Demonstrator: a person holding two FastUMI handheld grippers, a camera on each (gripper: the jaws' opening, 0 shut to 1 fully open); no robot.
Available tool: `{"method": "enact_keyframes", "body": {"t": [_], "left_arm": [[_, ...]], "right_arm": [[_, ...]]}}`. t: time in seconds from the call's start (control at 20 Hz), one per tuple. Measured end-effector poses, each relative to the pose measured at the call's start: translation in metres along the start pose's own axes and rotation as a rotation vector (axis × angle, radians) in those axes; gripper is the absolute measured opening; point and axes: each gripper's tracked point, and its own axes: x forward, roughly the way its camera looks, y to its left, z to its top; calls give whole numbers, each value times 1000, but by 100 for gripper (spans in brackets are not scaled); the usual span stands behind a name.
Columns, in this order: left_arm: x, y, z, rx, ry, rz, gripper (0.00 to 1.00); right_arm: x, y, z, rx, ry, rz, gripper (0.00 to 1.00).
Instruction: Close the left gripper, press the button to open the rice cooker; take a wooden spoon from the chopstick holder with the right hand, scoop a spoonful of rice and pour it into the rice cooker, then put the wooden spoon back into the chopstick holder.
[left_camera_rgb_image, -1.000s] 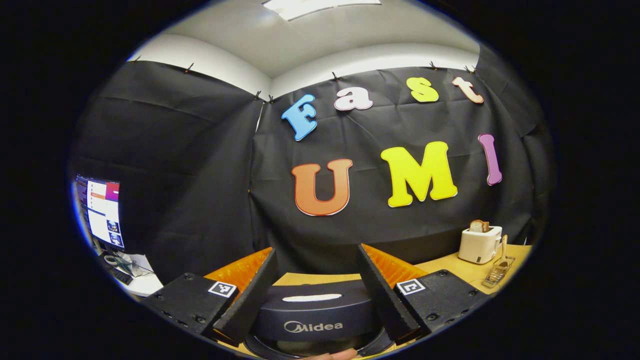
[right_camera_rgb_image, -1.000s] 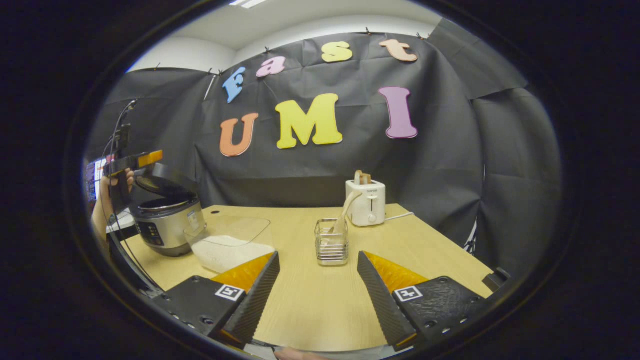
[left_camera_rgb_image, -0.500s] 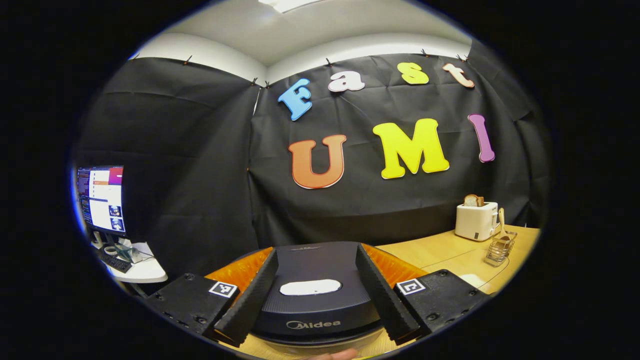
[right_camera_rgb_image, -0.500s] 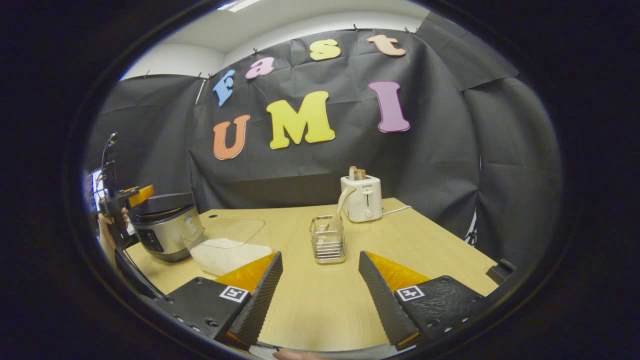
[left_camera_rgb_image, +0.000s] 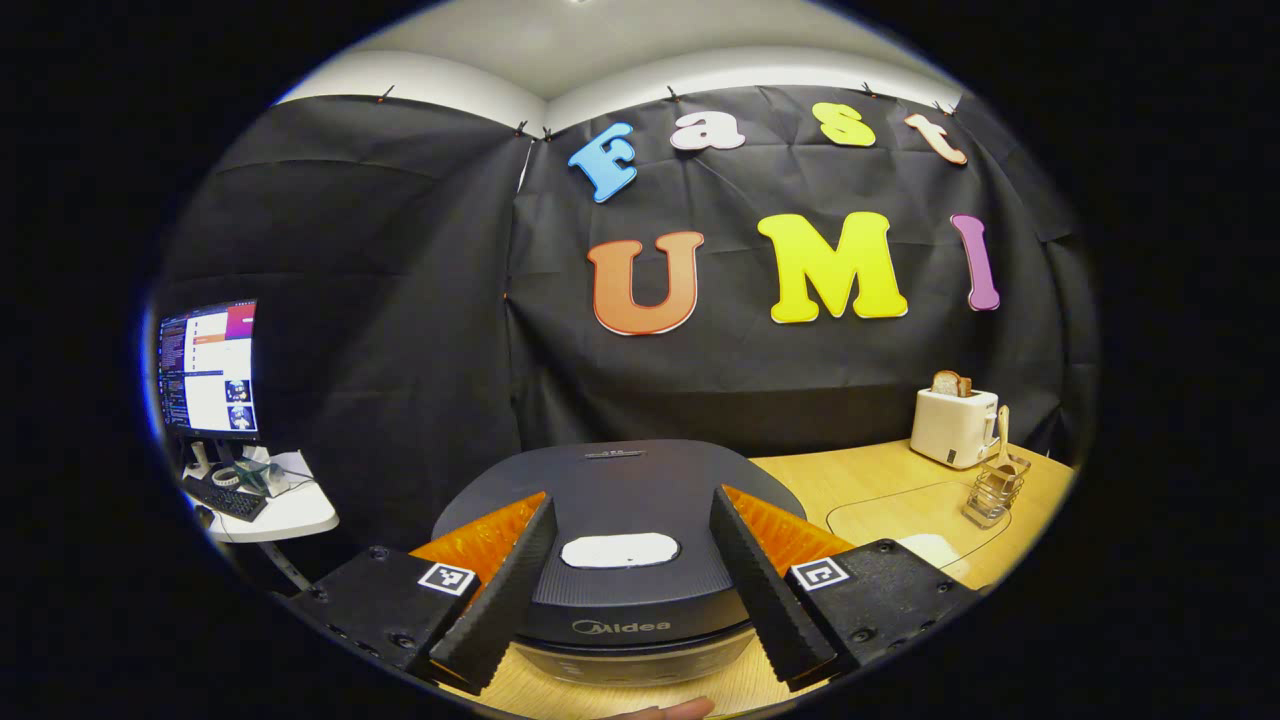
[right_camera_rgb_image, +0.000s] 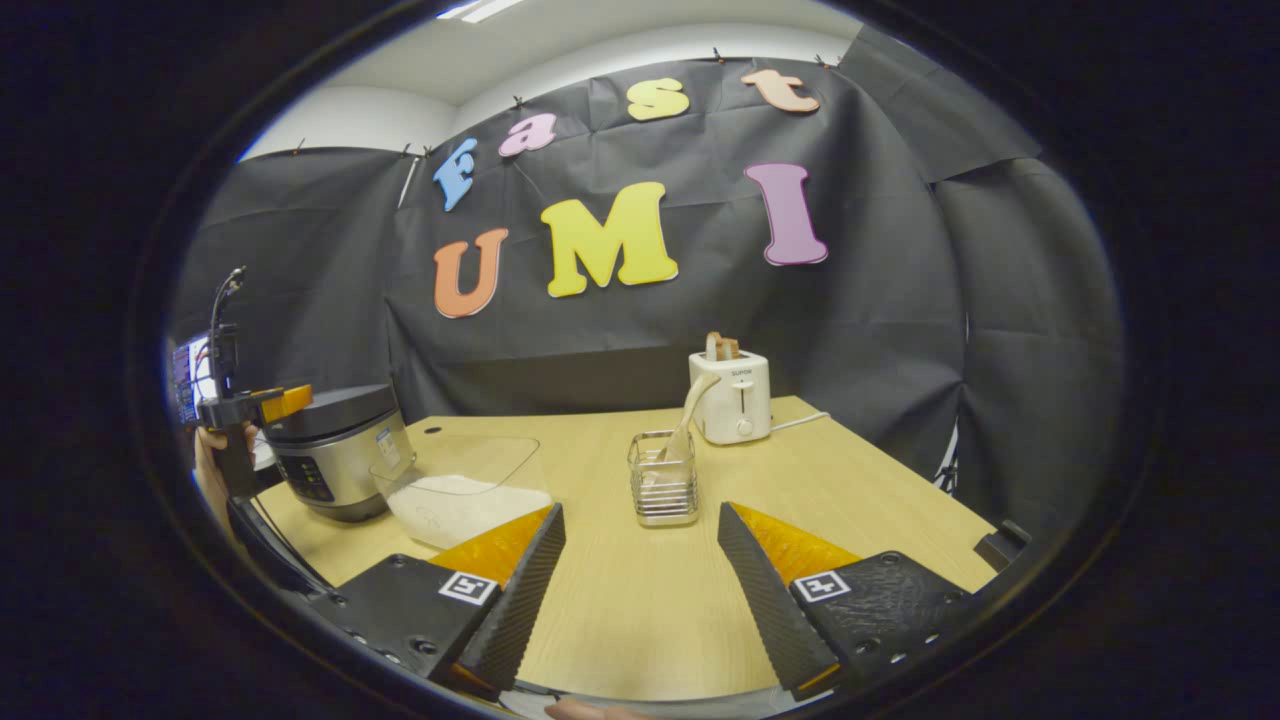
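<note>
The dark rice cooker (left_camera_rgb_image: 640, 480) sits with its lid down, straight below my left gripper (left_camera_rgb_image: 630, 500). The gripper is open, its fingers standing either side of the white lid button (left_camera_rgb_image: 620, 550), above it. In the right gripper view the cooker (right_camera_rgb_image: 335, 455) is at the table's far left, with the left gripper (right_camera_rgb_image: 288, 402) and a hand beside its lid. A clear tub of white rice (right_camera_rgb_image: 465, 490) stands next to it. The wire chopstick holder (right_camera_rgb_image: 663, 490) with the wooden spoon (right_camera_rgb_image: 690, 410) is ahead of my open, empty right gripper (right_camera_rgb_image: 640, 515).
A white toaster (right_camera_rgb_image: 735, 395) with bread stands behind the holder near the wall. The wooden table (right_camera_rgb_image: 620, 600) stretches under the right gripper. A lit monitor (left_camera_rgb_image: 210, 365) and a small white side table are off to the left of the cooker.
The cooker's lid, raised a second ago, has come down flat. My left gripper has dropped lower and now looks across the lid. The right gripper has barely moved.
</note>
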Motion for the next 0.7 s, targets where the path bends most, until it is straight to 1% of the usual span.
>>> {"method": "enact_keyframes", "body": {"t": [0.05,0.1,0.25,0.45,0.5,0.55,0.6,0.65,0.7], "left_arm": [[-2,-1,0,2,19,3,98],[-5,-2,-1,8,38,5,98],[-15,-1,-3,12,78,6,96],[-25,-2,-4,7,96,13,94],[-27,-2,-4,6,97,20,99],[-28,-2,-4,9,95,27,93],[-28,-2,-5,9,94,34,93],[-28,-2,-6,6,93,41,92],[-28,-3,-9,3,105,44,92]], "right_arm": [[0,-1,-1,2,2,-1,89],[0,-2,-2,4,4,0,92],[0,-5,-3,12,7,-6,92],[1,-4,-9,22,26,0,92],[1,-4,-9,22,29,1,92],[1,-5,-9,21,30,2,89],[1,-4,-11,21,31,3,92],[0,-5,-11,22,33,3,89],[1,-4,-12,25,36,4,89]]}}
